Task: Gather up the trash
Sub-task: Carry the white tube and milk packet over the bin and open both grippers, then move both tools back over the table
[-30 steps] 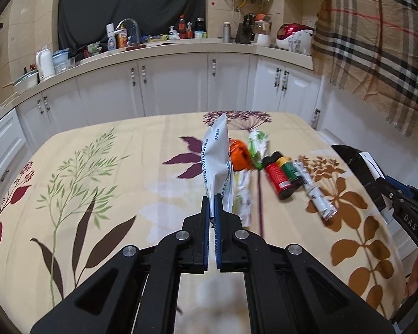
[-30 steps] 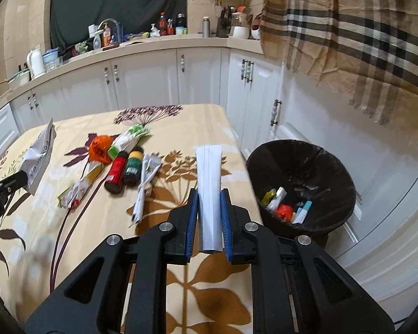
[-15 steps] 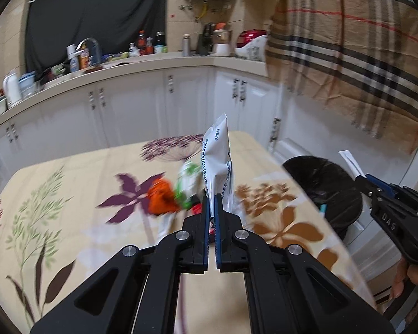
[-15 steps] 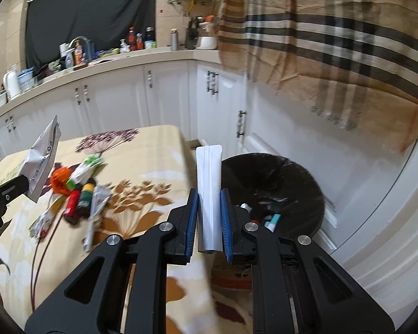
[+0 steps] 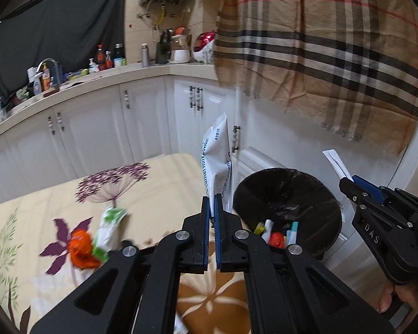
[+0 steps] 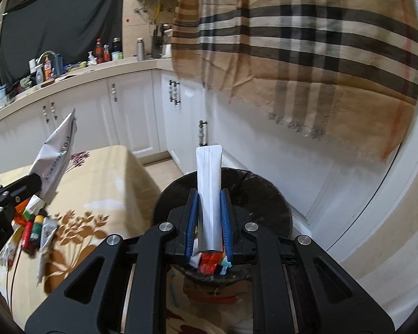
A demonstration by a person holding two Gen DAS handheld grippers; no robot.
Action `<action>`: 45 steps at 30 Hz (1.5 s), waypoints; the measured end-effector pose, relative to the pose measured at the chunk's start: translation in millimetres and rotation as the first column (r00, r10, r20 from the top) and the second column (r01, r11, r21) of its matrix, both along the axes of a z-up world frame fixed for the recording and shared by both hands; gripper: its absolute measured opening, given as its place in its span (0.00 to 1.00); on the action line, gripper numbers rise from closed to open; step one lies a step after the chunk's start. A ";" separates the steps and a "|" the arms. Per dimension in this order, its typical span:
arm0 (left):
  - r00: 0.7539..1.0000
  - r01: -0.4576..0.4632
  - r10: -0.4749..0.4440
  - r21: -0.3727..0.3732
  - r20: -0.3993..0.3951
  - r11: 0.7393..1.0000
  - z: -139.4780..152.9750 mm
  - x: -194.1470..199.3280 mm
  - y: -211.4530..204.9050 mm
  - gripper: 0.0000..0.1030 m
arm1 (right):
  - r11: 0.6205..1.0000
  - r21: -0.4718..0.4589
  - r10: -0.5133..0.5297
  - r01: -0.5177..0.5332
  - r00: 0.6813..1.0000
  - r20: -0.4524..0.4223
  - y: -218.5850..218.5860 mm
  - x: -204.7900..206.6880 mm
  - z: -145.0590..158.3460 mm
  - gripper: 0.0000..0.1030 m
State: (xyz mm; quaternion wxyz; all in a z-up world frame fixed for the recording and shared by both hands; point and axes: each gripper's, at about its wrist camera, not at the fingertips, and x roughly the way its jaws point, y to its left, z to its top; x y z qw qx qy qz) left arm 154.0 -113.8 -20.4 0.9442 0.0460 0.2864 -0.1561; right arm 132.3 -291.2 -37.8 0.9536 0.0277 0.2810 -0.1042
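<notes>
A white foil milk-powder pouch stands upright, pinched at its lower edge. A flat white paper sachet points up above the round black-lined trash bin, which holds colourful wrappers. More wrappers and small bottles lie on the desk.

left gripper: jaws pinched nearly together on a white pouch, held upright
right gripper: jaws clamped on a white tube, pointing forward above the bin
</notes>
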 end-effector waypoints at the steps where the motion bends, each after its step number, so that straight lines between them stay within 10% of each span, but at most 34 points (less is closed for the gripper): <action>1: 1.000 0.005 -0.005 0.001 -0.002 1.000 -0.9 3.6 -4.7 0.03 | 1.000 0.002 -0.006 0.006 1.000 0.000 -3.4 2.9 -0.9 0.16; 27: 0.989 0.136 -0.129 0.102 -0.079 0.985 -44.8 79.9 -114.9 0.10 | 0.990 0.056 -0.128 0.130 0.991 -0.045 -73.3 65.3 -52.7 0.18; 45: 0.994 0.085 -0.078 0.084 -0.082 0.993 -33.8 72.4 -92.4 0.24 | 0.988 0.062 -0.140 0.142 0.989 -0.045 -71.8 53.5 -49.3 0.31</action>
